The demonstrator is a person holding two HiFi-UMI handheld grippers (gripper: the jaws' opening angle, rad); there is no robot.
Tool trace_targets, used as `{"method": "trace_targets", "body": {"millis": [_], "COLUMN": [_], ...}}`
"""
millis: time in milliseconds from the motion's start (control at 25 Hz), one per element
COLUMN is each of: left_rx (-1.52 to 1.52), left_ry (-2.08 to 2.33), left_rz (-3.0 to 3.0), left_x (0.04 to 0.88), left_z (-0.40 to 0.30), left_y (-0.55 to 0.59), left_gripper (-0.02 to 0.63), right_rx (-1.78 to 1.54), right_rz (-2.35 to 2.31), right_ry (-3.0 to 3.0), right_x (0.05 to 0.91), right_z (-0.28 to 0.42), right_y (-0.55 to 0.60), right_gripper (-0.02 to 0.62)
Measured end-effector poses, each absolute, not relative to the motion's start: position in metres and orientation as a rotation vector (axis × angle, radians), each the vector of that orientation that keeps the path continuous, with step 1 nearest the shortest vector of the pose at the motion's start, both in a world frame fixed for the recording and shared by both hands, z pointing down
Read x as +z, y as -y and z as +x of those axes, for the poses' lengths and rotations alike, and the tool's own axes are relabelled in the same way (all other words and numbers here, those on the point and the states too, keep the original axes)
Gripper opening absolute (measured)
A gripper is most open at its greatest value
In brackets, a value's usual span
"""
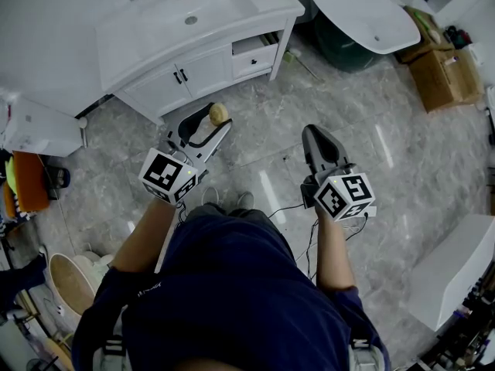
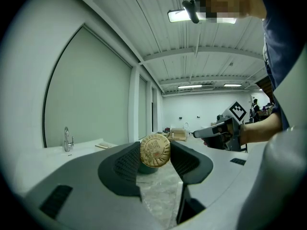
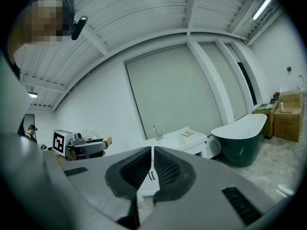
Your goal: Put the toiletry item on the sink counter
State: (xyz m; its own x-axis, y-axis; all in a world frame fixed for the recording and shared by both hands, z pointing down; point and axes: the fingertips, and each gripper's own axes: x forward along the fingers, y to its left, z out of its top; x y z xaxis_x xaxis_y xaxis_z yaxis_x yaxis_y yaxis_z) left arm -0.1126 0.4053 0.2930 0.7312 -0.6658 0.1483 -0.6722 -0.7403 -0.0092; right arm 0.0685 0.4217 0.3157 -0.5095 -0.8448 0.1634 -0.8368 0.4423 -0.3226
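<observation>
Toiletry item: a round tan cake with a stamped face point(image 2: 155, 150). I see it held in the air between the left jaws, above the floor and well short of the sink counter.
Left gripper point(image 2: 154, 153): its two dark pads press on the cake from either side, set wide and clamped on it.
Right gripper point(image 3: 152, 153): jaws closed against each other with nothing between them. It is held beside the left gripper, apart from it, and also over the floor.
Floor point(image 1: 363, 122): grey marbled tile under both grippers.
Sink counter point(image 1: 151, 33): a white vanity ahead of me, with a basin and faucet point(image 2: 67, 138) on top and doors and a drawer below.
Bathtub point(image 1: 363, 15): just right of the vanity, with a white rim and a dark outside.
Cardboard box point(image 1: 442, 77): on the floor to the right of the tub.
</observation>
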Motion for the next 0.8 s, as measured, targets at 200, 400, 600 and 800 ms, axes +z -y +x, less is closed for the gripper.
{"method": "trace_targets", "body": {"millis": [200,400,600,800], "left_rx": [0.223,0.216,0.207,0.201], "left_ry": [1.117,1.124,1.133,1.127], "left_rz": [2.878,2.874,2.871,2.872], "left_x": [0.294,0.295,0.295,0.298], "left_z": [-0.104,-0.098,-0.096,-0.095], "left_y": [-0.397,-0.385,-0.371,-0.354], "left_gripper": [0.210,0.210,0.210,0.210], "right_rx": [-0.574,-0.580,-0.583,-0.587], "right_rz": [-1.544,-1.544,-1.548,-1.543], "right_ry": [-2.652,-2.652,-2.656,-2.662], "right_x": [0.316,0.317,0.319,0.322], "right_z": [0.078,0.084,0.088,0.087], "right_y": [-0.414,-0.403,-0.390,-0.372], "right_gripper": [0.009,0.009,0.009,0.009]}}
